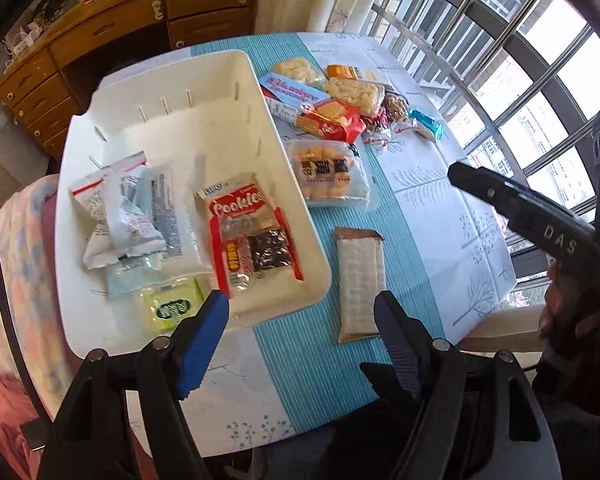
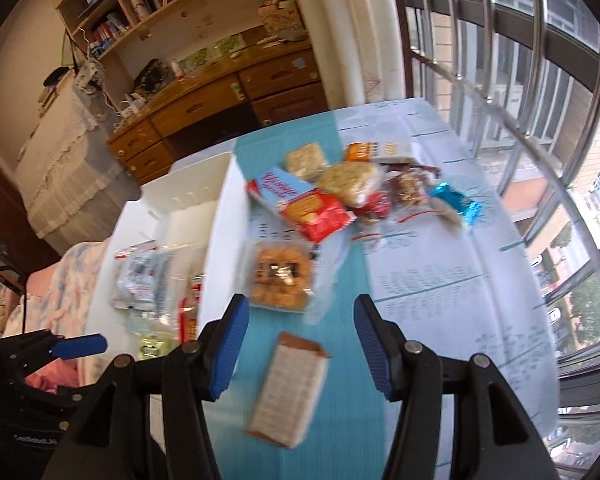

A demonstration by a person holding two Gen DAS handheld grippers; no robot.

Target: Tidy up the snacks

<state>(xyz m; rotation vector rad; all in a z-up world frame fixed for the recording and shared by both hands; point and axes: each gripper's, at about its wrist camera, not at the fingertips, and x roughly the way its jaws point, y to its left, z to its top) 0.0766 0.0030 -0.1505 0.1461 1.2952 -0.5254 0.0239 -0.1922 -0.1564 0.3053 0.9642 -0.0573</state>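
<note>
A white bin (image 1: 284,184) sits on the table's left side and holds several snack packs, among them a red Cookies pack (image 1: 248,232) and a green packet (image 1: 172,308). A flat silver-brown snack pack (image 1: 360,284) lies on the blue runner right of the bin; it also shows in the right wrist view (image 2: 288,392). My left gripper (image 1: 300,336) is open and empty, over the bin's near right corner. My right gripper (image 2: 300,344) is open and empty, above the flat pack. A clear pack of golden biscuits (image 1: 328,176) lies beside the bin (image 2: 220,216).
A pile of snacks lies at the table's far side: a red biscuit pack (image 1: 332,118), a blue box (image 1: 292,92), rice-cake packs (image 1: 356,94) and a teal wrapper (image 1: 428,122). A wooden desk (image 1: 120,36) stands behind. Window bars (image 1: 520,60) run along the right. A bed (image 1: 16,280) is left.
</note>
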